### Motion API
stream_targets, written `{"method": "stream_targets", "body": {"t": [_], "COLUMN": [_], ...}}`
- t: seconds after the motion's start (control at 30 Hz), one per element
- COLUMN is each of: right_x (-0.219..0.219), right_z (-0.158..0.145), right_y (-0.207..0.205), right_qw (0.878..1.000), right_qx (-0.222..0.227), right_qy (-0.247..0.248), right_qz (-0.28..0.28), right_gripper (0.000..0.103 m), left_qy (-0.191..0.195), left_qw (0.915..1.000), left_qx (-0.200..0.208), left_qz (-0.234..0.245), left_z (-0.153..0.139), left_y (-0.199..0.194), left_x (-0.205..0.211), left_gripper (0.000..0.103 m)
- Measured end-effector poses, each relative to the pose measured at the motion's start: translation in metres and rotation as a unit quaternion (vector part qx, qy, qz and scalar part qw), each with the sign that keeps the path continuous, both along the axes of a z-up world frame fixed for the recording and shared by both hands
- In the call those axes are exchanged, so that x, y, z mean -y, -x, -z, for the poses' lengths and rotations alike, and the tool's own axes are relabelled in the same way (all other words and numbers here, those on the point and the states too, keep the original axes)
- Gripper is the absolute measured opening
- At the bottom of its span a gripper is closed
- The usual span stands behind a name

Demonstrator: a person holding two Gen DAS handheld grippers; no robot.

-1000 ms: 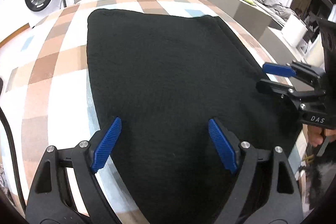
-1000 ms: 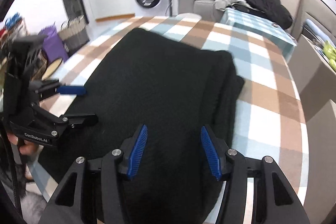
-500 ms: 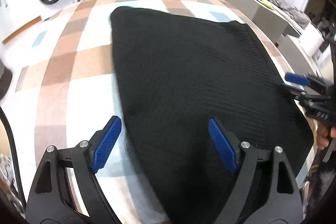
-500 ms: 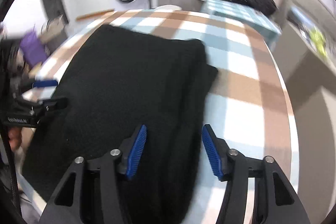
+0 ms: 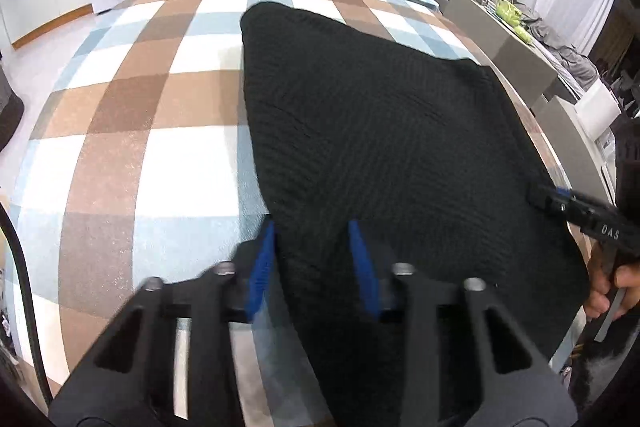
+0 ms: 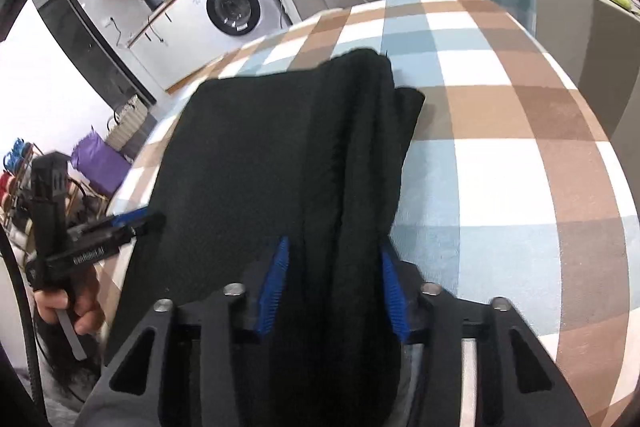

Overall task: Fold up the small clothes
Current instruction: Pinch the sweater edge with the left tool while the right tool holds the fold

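I have both sets of jaws just closing on the near corners of the black knit garment (image 5: 384, 131), left gripper (image 5: 316, 263) and right gripper (image 6: 332, 283) each with cloth between its pads. The garment lies flat on the checked tablecloth (image 5: 132, 131), corners pinched so I judge a fold away from me comes next.

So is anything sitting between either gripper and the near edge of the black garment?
Nothing visible. The black garment already lies between the pads of the left gripper and the right gripper, whose jaws have just been closing. The checked tablecloth beside it is bare.
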State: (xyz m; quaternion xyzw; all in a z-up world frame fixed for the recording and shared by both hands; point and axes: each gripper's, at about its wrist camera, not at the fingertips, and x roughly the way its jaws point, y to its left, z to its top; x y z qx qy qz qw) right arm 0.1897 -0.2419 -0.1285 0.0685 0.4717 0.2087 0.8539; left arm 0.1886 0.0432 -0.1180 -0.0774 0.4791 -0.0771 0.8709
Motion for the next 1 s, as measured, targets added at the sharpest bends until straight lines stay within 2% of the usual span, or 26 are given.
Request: {"method": "stream_targets", "body": {"t": [0.13,0.2,0.47,0.57,0.6,0.67,0.8,0.87,0.97,1.0], "right_x": [-0.011,-0.018,-0.051,-0.055,-0.053,-0.047,-0.035,-0.028,-0.017,-0.017], "right_z": [0.0,0.0,-0.002,-0.004,-0.006,-0.01,-0.023,-0.031,-0.036,-0.036], "right_y": [0.002,-0.002,-0.032,-0.031,-0.029,-0.022,-0.007,0.006,0.024,0.028], "right_qw": [1.0,1.0,0.998,0.997,0.997,0.998,0.998,0.999,0.998,0.998], "right_qx": [0.01,0.009,0.03,0.035,0.034,0.037,0.042,0.044,0.024,0.021], "right_qy": [0.009,0.015,0.05,0.063,0.062,0.057,0.04,0.015,-0.04,-0.041], "right_qz": [-0.018,-0.026,-0.009,-0.006,-0.003,0.001,0.0,-0.009,-0.032,-0.036], "right_gripper": [0.028,0.027,0.027,0.029,0.034,0.036,0.038,0.038,0.04,0.041], "left_qy": [0.014,0.005,-0.02,-0.011,-0.008,-0.016,-0.018,-0.014,-0.007,-0.003], "left_qw": [0.9998,0.9998,0.9988,0.9988,0.9988,0.9987,0.9984,0.9983,0.9984,0.9984], "left_qx": [0.002,0.007,0.015,0.01,0.011,0.013,0.025,0.034,0.041,0.042], "left_qz": [-0.011,-0.019,-0.043,-0.046,-0.046,-0.048,-0.047,-0.044,-0.04,-0.038], "left_z": [0.002,0.0,-0.002,-0.003,-0.004,-0.007,-0.018,-0.024,-0.032,-0.033], "left_y": [-0.009,-0.018,-0.054,-0.055,-0.052,-0.05,-0.031,-0.019,0.001,0.007], "left_x": [-0.011,-0.015,-0.027,-0.03,-0.031,-0.032,-0.03,-0.027,-0.019,-0.016], "left_gripper": [0.018,0.017,0.017,0.017,0.017,0.022,0.04,0.042,0.058,0.062]}}
